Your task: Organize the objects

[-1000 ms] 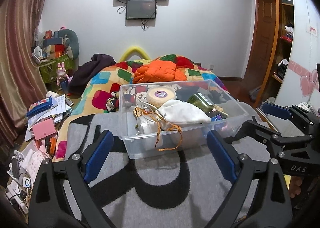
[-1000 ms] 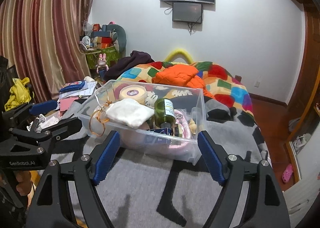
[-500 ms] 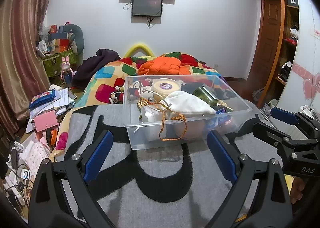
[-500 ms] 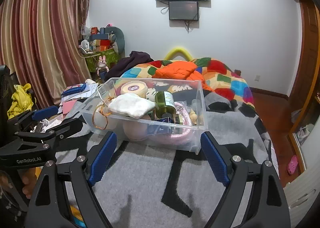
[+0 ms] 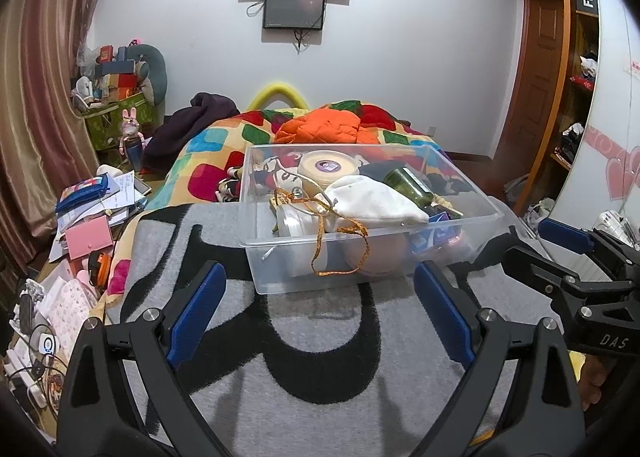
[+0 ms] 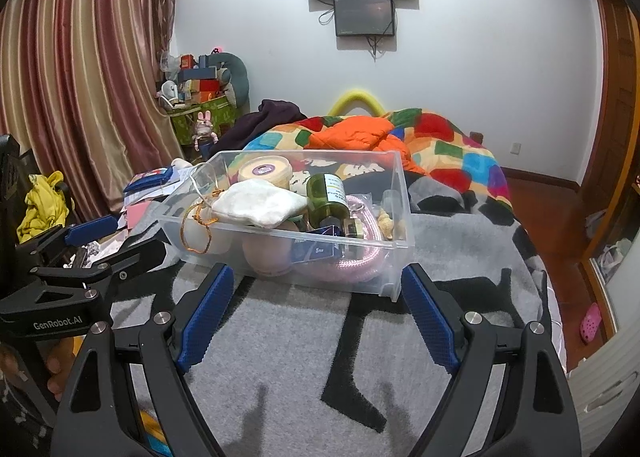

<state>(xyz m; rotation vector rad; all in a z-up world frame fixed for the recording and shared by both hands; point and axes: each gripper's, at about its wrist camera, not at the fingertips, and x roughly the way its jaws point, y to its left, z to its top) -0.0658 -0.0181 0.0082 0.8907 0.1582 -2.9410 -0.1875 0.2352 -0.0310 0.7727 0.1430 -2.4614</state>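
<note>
The left gripper [image 5: 316, 309] and the right gripper [image 6: 316, 309] are both hanging with jaws spread wide, gripping nothing, over a grey and black blanket [image 5: 320, 341]. Just beyond their fingertips, a clear plastic bin [image 5: 404, 243] is sitting on that blanket, holding a white cloth pouch [image 5: 374, 201], a green bottle [image 6: 328, 197] and a round tub [image 5: 328, 167].

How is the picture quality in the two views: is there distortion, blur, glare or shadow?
Left wrist view: strong fisheye bending, dark corners; the clear bin is sharp, and the left tongs cast soft shadows on the grey blanket. Right wrist view: the same bending, the curtain curves; the right tongs throw two faint shadows; no strong glare.
</note>
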